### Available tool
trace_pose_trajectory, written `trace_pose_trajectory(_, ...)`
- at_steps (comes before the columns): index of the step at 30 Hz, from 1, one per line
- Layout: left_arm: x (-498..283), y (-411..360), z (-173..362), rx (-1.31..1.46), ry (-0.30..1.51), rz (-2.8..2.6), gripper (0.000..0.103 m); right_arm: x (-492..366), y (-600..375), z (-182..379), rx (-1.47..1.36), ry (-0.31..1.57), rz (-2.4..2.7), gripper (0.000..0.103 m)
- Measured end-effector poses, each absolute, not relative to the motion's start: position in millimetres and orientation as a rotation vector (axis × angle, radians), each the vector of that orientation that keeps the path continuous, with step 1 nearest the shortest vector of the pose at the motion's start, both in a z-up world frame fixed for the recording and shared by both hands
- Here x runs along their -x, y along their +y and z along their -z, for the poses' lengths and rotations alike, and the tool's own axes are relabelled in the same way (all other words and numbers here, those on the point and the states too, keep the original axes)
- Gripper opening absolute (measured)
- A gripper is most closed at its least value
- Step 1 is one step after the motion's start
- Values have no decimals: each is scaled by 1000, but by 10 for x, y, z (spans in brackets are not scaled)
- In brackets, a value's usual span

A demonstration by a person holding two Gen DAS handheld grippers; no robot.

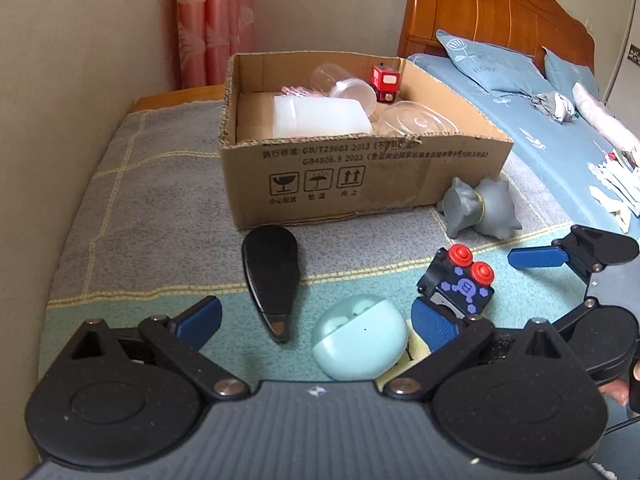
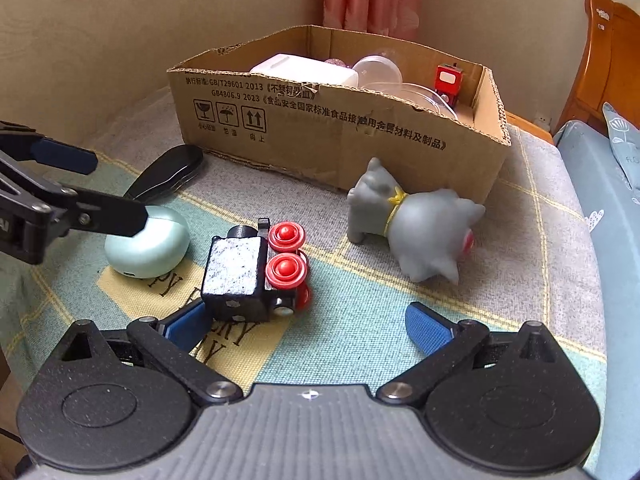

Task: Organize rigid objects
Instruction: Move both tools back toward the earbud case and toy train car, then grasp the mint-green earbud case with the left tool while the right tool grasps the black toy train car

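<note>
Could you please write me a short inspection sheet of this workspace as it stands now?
Surface: checked blanket over a low table.
Job's things: cardboard box already holds clear containers and a red toy; outside lie a mint earbud case, black toy train, grey toy animal, black case.
Clutter: nothing seen.
Grippers: left hand-held gripper open above the earbud case; right hand-held gripper open by the train.
Cables: thin cable, lower right.
Surroundings: bed, curtain, wall.
</note>
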State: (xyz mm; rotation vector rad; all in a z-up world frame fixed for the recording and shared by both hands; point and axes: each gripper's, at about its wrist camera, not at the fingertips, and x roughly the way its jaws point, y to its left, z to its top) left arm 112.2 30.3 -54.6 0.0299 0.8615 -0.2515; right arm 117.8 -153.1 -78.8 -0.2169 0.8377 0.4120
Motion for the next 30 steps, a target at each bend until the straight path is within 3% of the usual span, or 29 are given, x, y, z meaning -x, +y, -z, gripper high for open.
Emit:
trace_pose_trajectory(12, -1159, 234, 807, -96, 947, 218, 101, -1181, -1550, 807, 221, 812, -438, 103)
trace_pose_trajectory(30, -929, 364, 814, -120, 894, 229, 102, -1143, -1568, 840, 212, 781, -441, 103)
